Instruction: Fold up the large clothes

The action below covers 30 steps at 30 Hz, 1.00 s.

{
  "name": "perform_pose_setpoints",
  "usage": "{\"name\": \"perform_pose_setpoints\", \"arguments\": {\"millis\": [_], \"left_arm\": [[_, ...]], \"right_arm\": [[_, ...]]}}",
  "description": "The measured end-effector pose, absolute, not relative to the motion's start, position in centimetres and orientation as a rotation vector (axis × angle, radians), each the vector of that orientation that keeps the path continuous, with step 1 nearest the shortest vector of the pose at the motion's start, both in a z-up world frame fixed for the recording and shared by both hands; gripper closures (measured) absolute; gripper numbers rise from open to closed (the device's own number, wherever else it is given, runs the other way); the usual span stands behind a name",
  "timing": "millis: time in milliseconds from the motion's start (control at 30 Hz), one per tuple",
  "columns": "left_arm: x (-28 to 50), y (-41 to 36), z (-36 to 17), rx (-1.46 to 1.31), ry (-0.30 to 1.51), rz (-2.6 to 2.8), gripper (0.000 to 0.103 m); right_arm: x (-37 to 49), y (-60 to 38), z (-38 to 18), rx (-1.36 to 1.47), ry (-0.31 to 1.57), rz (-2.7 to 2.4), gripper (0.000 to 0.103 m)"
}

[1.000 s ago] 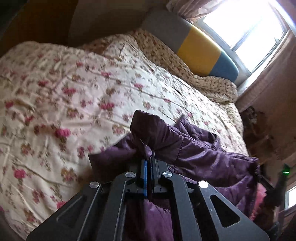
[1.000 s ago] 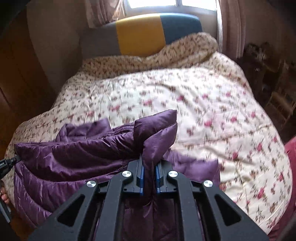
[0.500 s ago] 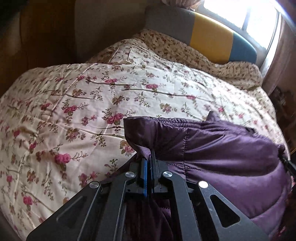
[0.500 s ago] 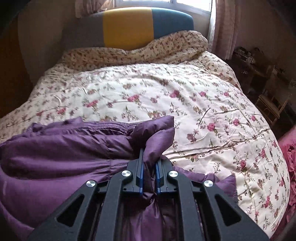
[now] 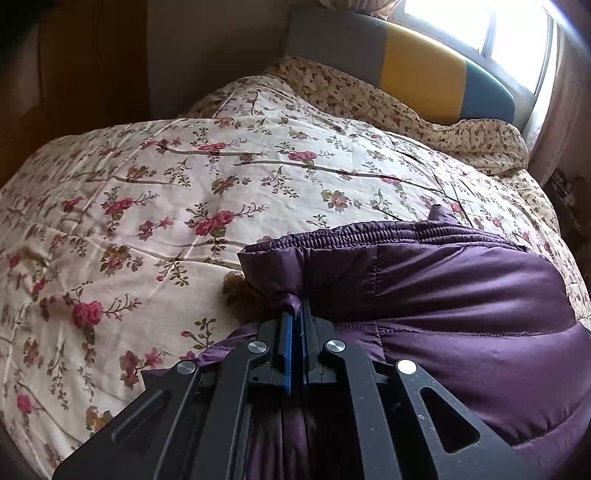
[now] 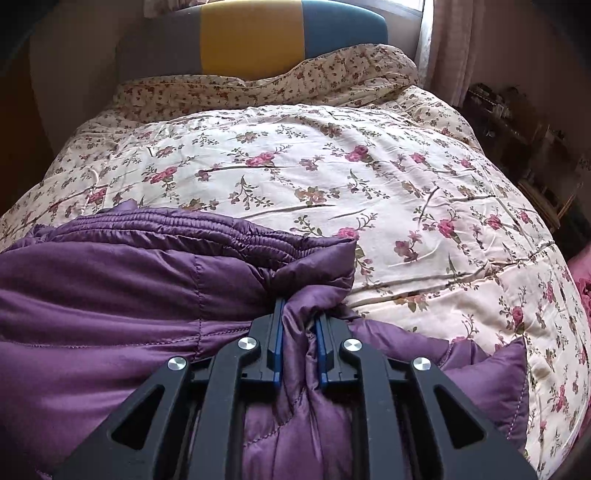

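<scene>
The floral quilt (image 5: pixel 192 192) lies bare and broad beyond the purple jacket (image 5: pixel 461 295), up to the headboard (image 6: pixel 255 33); the jacket rests at the bed's near edge, folded over; the left gripper (image 5: pixel 296 317) pinches its left corner tight; the right gripper (image 6: pixel 298 314), jaws opening, has a bunched fold of the right corner between its pads.

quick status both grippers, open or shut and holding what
left gripper: shut on the purple quilted padded jacket.
right gripper: jaws opening, a fold of the same jacket between the pads.
</scene>
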State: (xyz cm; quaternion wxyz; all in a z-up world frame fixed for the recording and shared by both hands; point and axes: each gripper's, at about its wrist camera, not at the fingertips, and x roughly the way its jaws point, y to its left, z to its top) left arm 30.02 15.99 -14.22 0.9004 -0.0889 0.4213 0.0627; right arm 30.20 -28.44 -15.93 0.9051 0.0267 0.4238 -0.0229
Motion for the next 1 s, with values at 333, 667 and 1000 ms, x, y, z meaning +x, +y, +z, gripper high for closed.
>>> {"name": "perform_pose_setpoints", "arguments": {"millis": [333, 667, 1000], "left_arm": [[28.9, 16.7, -11.7, -0.229, 0.858, 0.136, 0.042], [25.0, 13.5, -6.6, -0.235, 0.717, 0.037, 0.038], [24.3, 10.6, -9.3, -0.185, 0.758, -0.016, 0.038]], "right_arm": [[29.5, -29.1, -13.9, 0.032, 0.86, -0.11, 0.047], [24.6, -25.2, -8.4, 0.019, 0.75, -0.033, 0.043], [22.4, -18.1, -9.8, -0.055, 0.754, 0.05, 0.04]]}}
